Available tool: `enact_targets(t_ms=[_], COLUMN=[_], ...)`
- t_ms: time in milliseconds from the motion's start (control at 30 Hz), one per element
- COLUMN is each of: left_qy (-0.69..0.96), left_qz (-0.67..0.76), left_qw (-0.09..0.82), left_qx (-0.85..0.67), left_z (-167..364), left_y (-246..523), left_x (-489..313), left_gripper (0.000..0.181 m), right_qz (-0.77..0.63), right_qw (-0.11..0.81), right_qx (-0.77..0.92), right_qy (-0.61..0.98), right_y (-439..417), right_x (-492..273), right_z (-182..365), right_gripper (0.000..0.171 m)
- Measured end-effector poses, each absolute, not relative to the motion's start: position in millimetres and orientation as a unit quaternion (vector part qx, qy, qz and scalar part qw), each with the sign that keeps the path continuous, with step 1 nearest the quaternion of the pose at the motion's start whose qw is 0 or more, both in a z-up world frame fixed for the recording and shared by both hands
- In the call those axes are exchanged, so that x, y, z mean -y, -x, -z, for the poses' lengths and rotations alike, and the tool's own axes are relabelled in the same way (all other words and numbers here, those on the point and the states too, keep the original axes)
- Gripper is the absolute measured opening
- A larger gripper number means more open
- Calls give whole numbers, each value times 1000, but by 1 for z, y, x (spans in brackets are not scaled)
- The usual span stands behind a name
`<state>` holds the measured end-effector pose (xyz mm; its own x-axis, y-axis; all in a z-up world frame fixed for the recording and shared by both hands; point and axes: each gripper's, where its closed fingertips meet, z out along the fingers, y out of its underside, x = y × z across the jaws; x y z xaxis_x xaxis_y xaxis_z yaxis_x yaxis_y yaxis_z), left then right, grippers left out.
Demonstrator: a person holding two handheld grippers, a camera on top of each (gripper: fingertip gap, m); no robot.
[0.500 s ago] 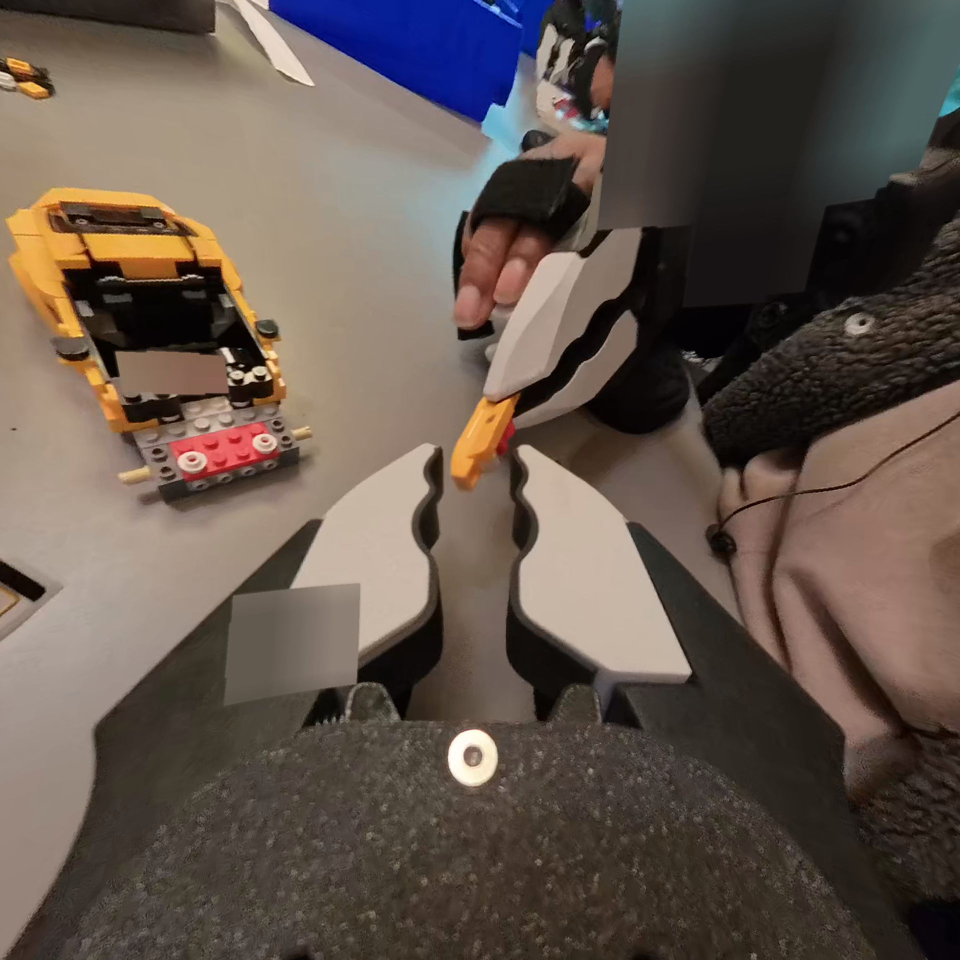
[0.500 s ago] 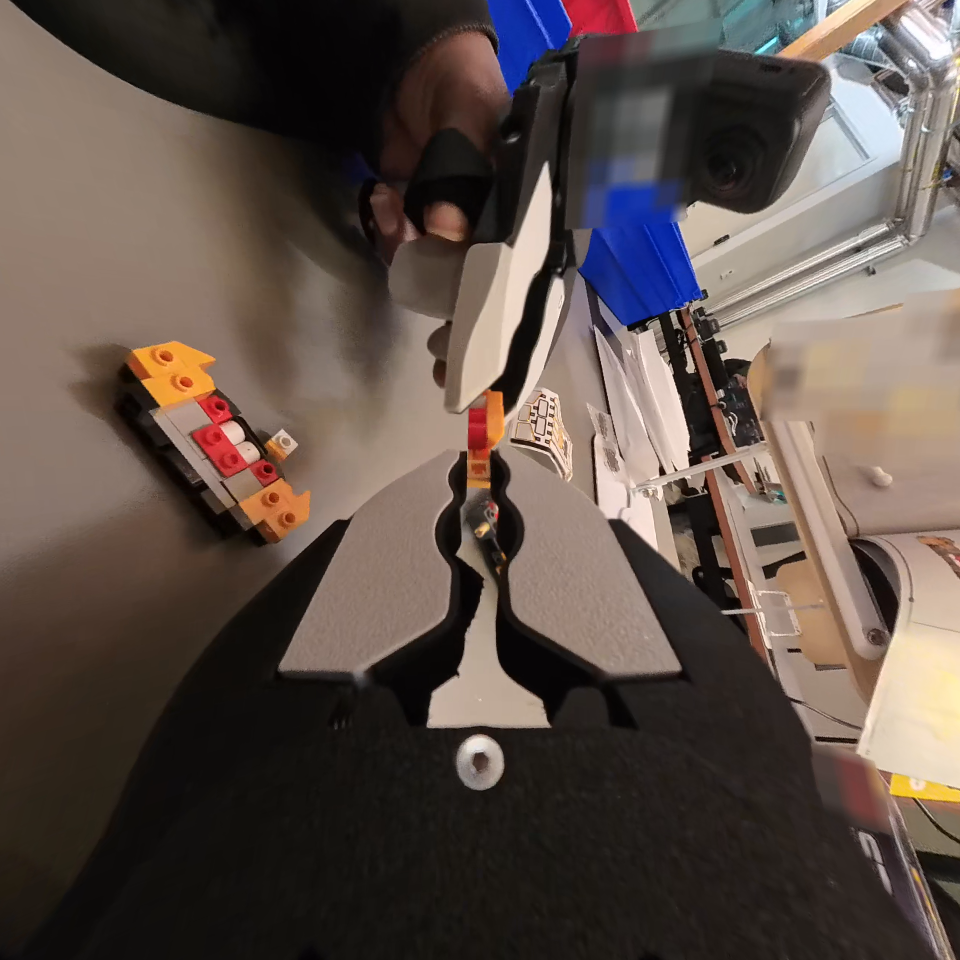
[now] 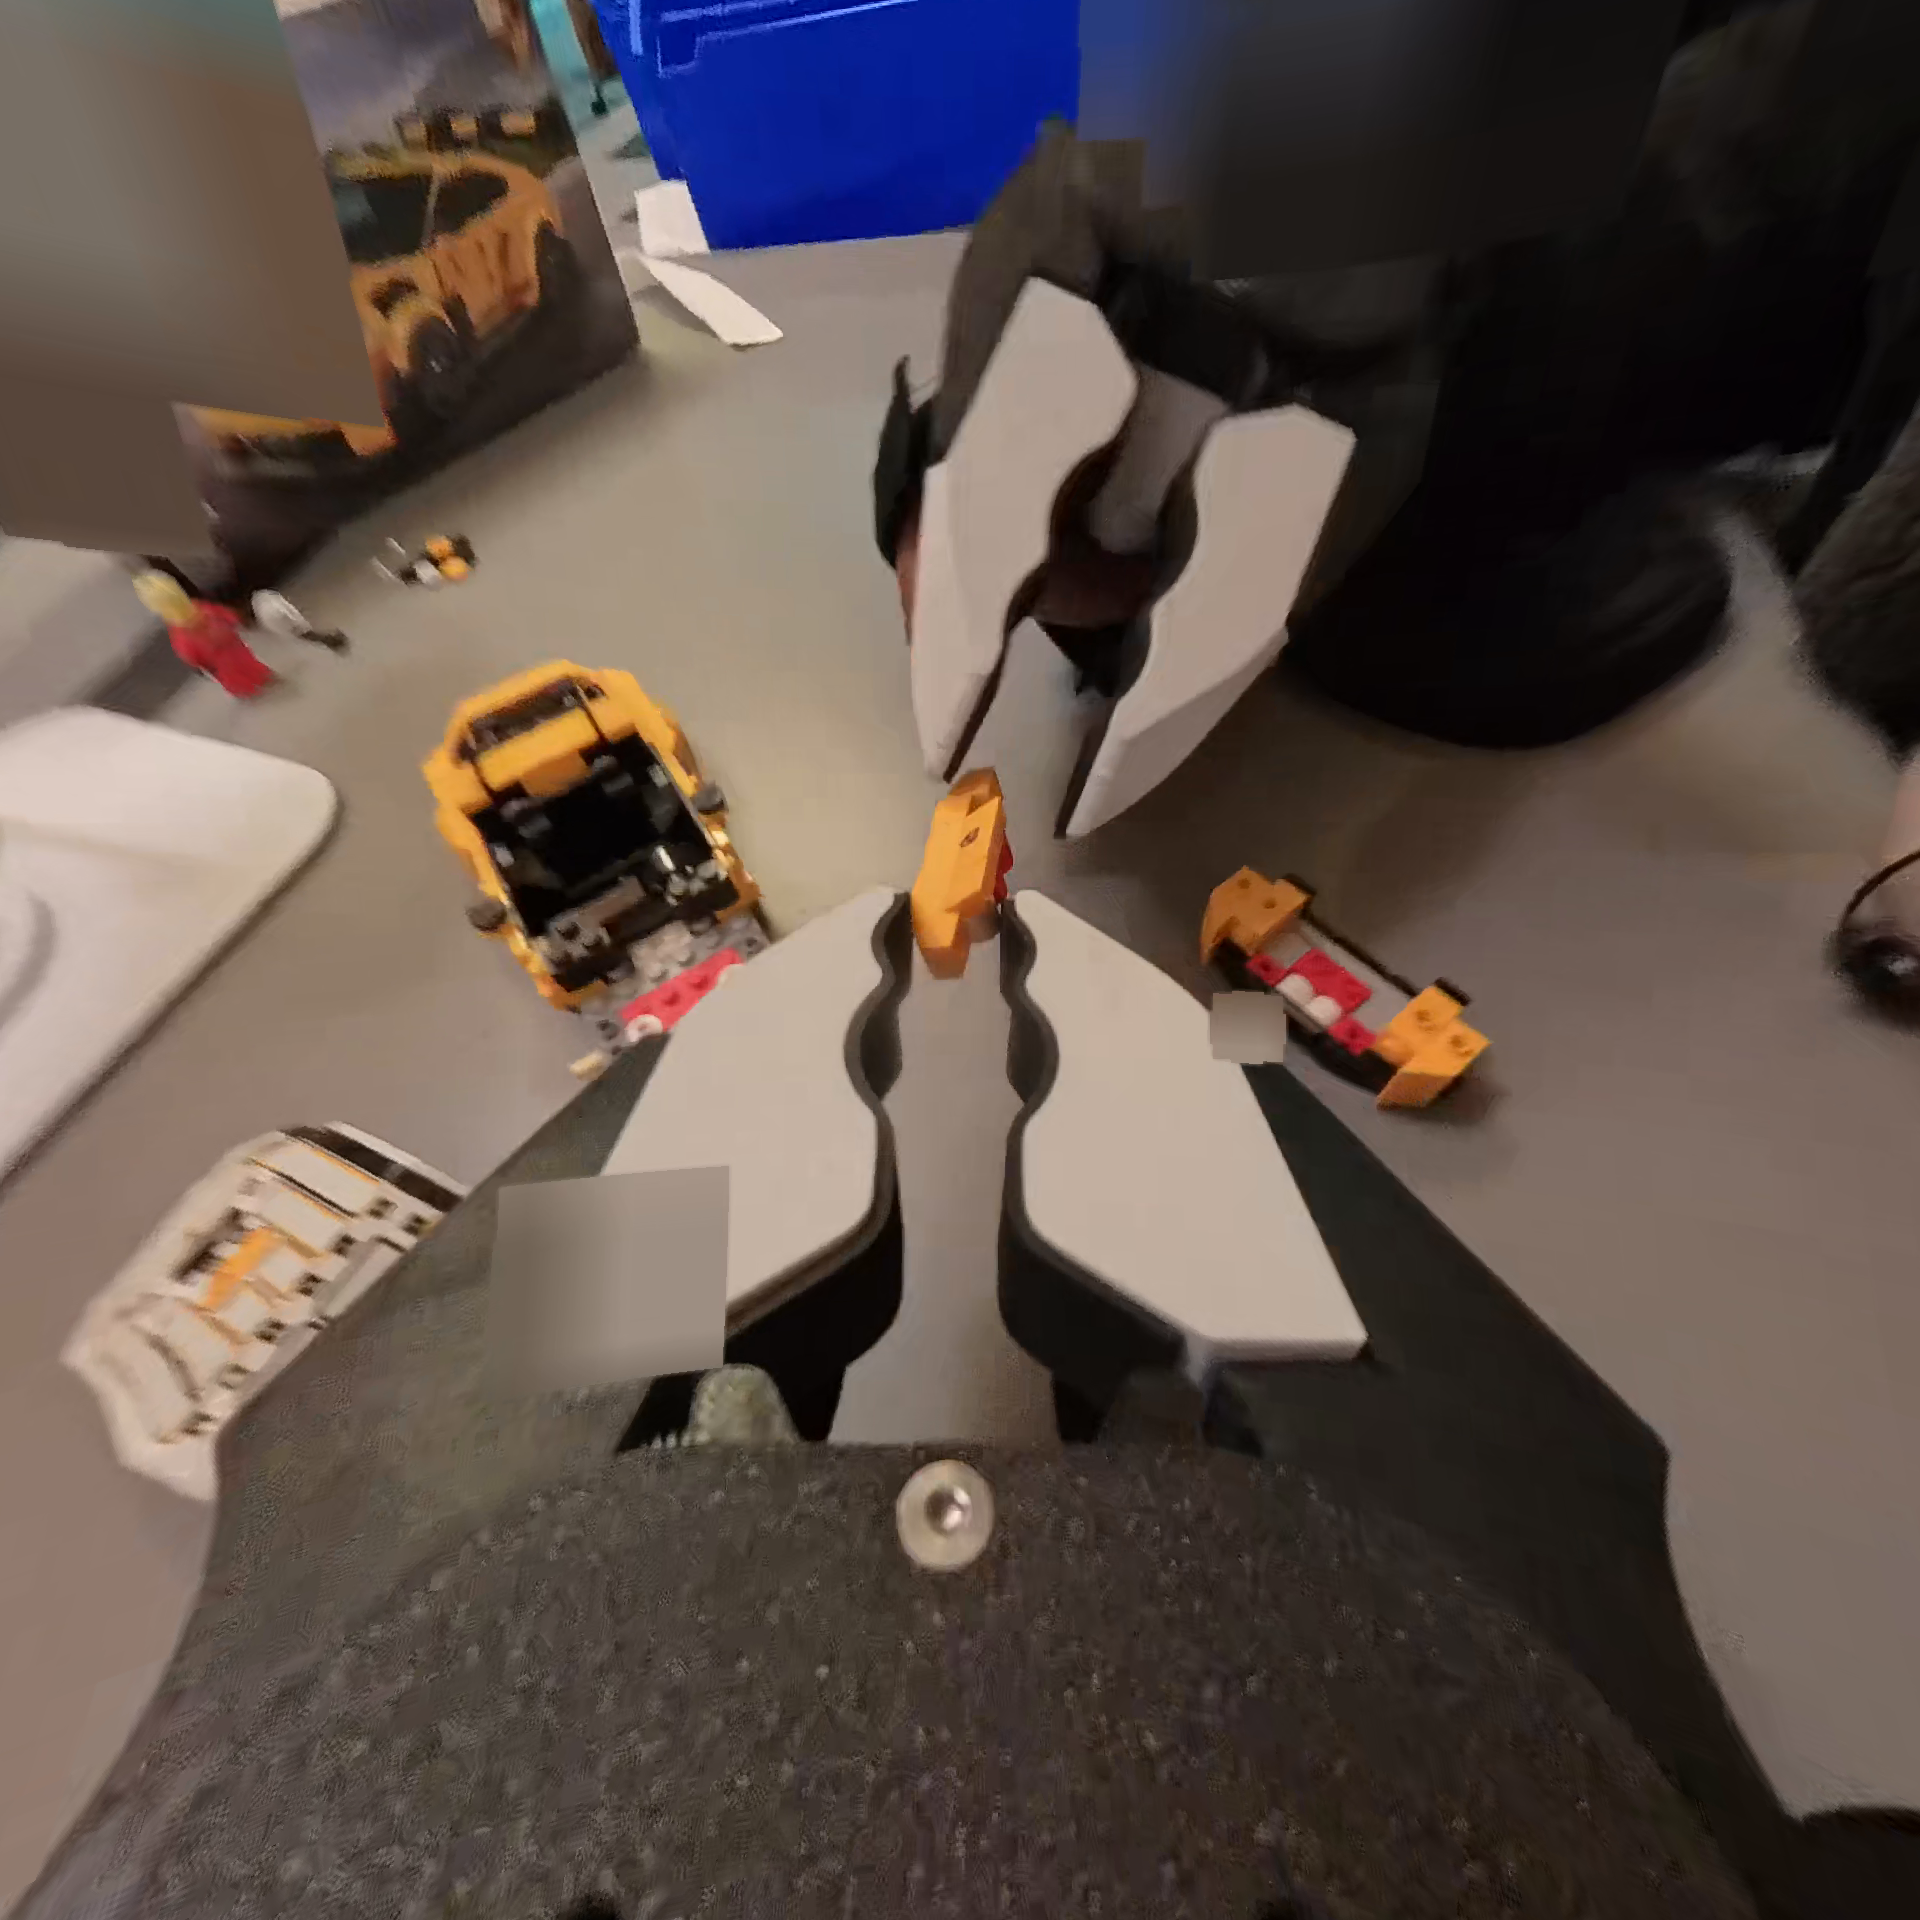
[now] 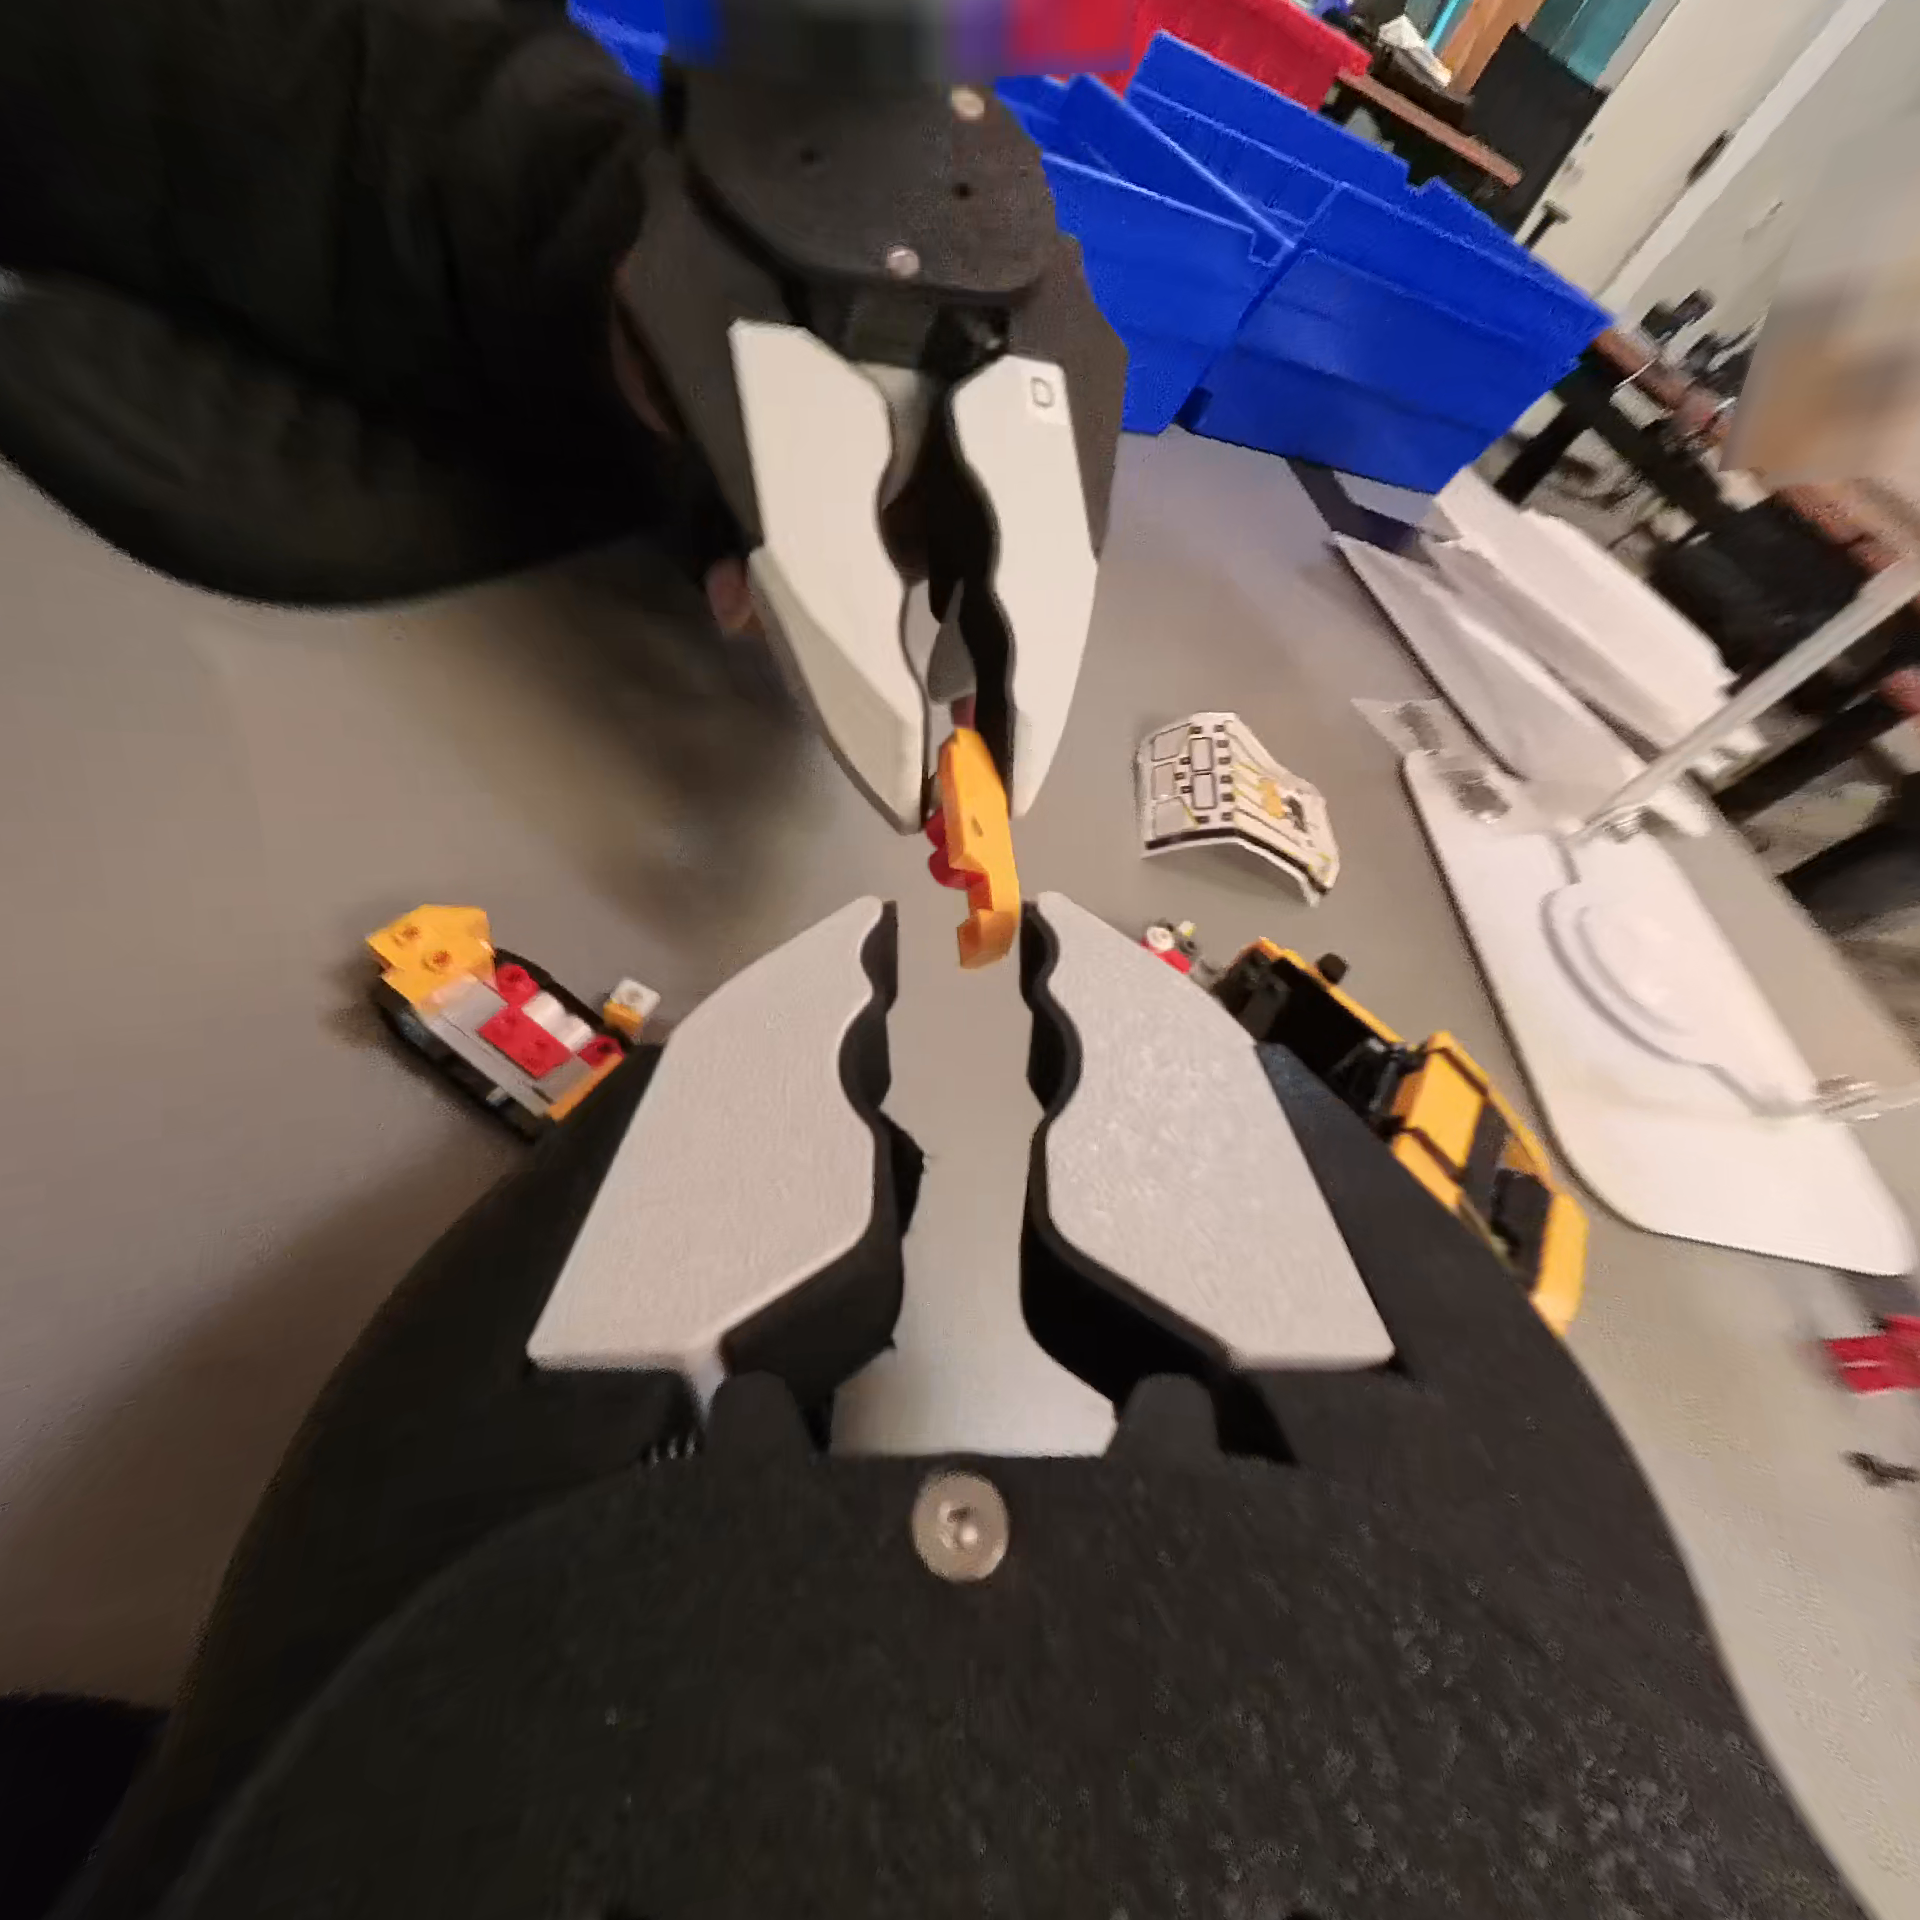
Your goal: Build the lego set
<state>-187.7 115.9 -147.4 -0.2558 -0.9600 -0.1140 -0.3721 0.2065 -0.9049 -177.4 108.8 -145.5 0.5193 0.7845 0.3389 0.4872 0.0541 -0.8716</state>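
Note:
A small orange piece with a red part (image 3: 956,873) is held above the grey table. My left gripper (image 3: 956,909) is shut on it. In the right wrist view the left gripper's tips pinch the upper end of the piece (image 4: 977,862). My right gripper (image 4: 961,914) is open, and the piece's lower end hangs between its tips without being clamped. In the left wrist view the right gripper (image 3: 1008,795) faces me with its jaws spread. The yellow car body (image 3: 592,821) lies to the left, and a black sub-assembly with orange corners and red bricks (image 3: 1340,997) to the right.
The set's box (image 3: 457,239) stands at the back left, with blue bins (image 4: 1299,312) behind. A sticker sheet (image 4: 1231,800), a white board (image 4: 1662,1039), a red minifigure (image 3: 213,644) and small loose pieces (image 3: 431,556) lie on the table. A person's dark sleeve shows beyond the grippers. The tips of both grippers are at nearly the same place. The red minifigure (image 3: 213,644) is about equally far from each gripper, around 30 centimeters.
The orange piece has passed from my right gripper to my left. The right gripper has opened and the left has shut on the piece. Both views have swung over the table.

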Motion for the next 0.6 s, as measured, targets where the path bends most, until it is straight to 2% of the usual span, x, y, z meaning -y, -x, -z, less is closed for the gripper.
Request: enact_targets(t_ms=[100, 233, 333, 600], left_qy=[438, 396, 394, 403], left_qz=[350, 314, 303, 376], left_qw=[419, 457, 451, 440], left_qx=[-715, -732, -741, -709], left_z=[145, 140, 142, 124], left_y=[187, 186, 185, 186], left_x=[-111, -105, -101, -93], left_gripper=[16, 16, 16, 16], right_qz=[-195, -210, -216, -345], right_qw=[542, 532, 527, 505], right_qx=[443, 445, 449, 397], right_qy=[687, 689, 689, 684], right_y=[180, 182, 185, 188], right_x=[-107, -104, -102, -94], right_z=[141, 143, 145, 129], right_gripper=[26, 26, 16, 15])
